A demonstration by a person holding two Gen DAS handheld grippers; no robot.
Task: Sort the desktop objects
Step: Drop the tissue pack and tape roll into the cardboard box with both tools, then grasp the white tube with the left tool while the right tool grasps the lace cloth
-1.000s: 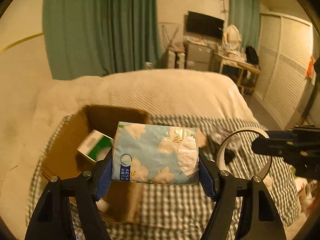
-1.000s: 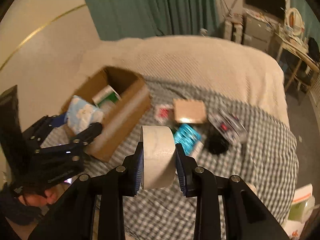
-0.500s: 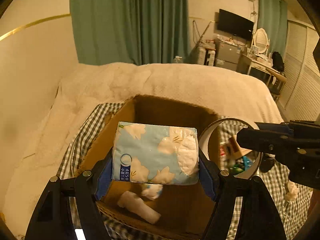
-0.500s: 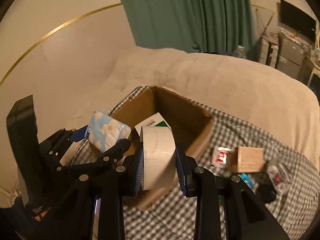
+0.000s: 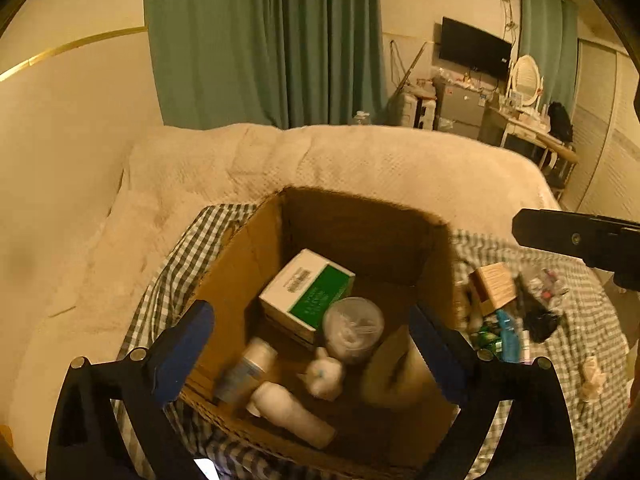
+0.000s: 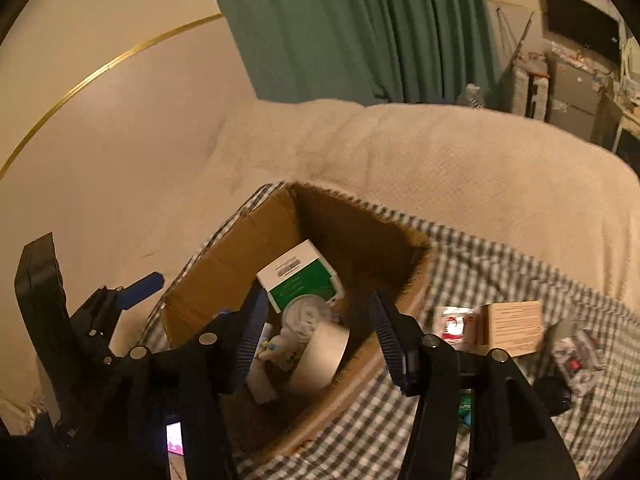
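Note:
An open cardboard box [image 5: 240, 264] sits on a checked cloth on the bed. Inside lie a green-and-white carton [image 5: 308, 292], a clear round tub [image 5: 352, 328], a white bottle [image 5: 292, 412] and a small white lump [image 5: 324, 372]. My left gripper [image 5: 310, 344] hovers over the box, its jaws opening wide with nothing between the pads. A blurred pale-blue pack [image 5: 240, 372] lies loose just below it. My right gripper [image 6: 320, 340] is also over the box, jaws opening. The beige tape roll [image 6: 320, 356] lies loose in the box beneath it, free of the pads.
Loose items lie on the checked cloth [image 6: 500, 264] right of the box: a small brown carton [image 6: 512, 328], a red-and-white packet [image 6: 454, 324], a teal packet [image 5: 506, 332] and a black lump [image 5: 540, 324]. A cream blanket covers the bed behind. A wall stands to the left.
Both grippers came in over the box, then opened. The tissue pack left the left jaws and the tape roll left the right jaws. Both now lie in the box.

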